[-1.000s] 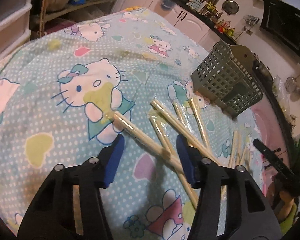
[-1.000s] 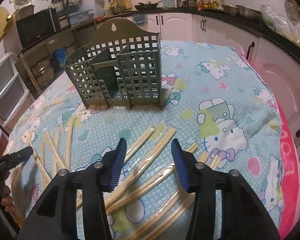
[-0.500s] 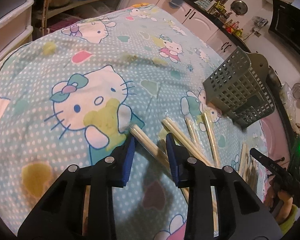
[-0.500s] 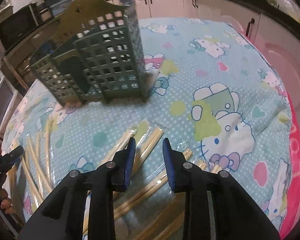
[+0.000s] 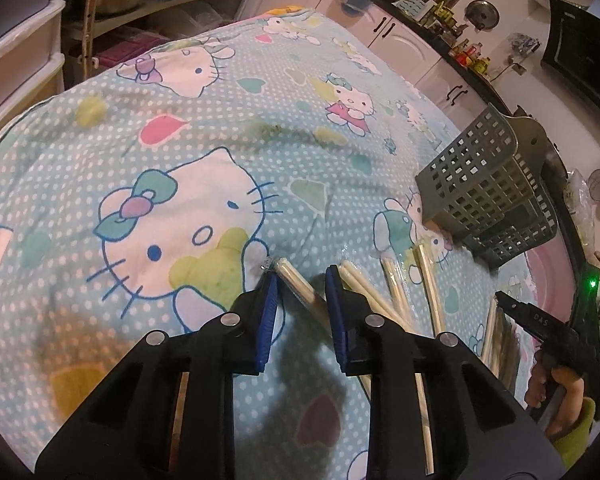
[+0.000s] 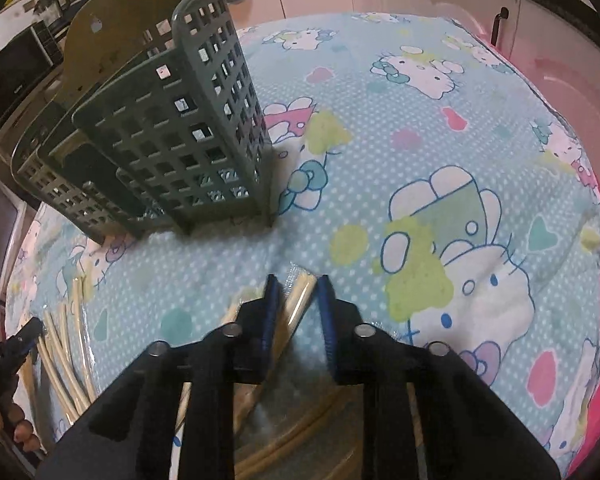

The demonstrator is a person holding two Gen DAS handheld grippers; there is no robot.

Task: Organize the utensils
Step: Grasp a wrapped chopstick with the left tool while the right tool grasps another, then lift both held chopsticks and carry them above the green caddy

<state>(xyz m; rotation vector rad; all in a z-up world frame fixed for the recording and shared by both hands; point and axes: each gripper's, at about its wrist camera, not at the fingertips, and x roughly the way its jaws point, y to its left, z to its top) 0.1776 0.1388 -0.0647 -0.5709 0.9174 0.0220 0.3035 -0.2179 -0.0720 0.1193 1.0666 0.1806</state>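
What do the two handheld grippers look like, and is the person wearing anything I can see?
Both the left gripper and the right gripper have matte black angular frames, round silver pivot pins and flat blue pads lining their fingers. The black one seen from the side carries a small pale marking and sits near a green light. A yellow-green sleeve cuff shows at that wrist.

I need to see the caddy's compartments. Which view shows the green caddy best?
The right wrist view: the caddy stands close and large, its dividers and open top visible. The left wrist view shows the caddy only small at the right edge, from outside, mostly one latticed wall.
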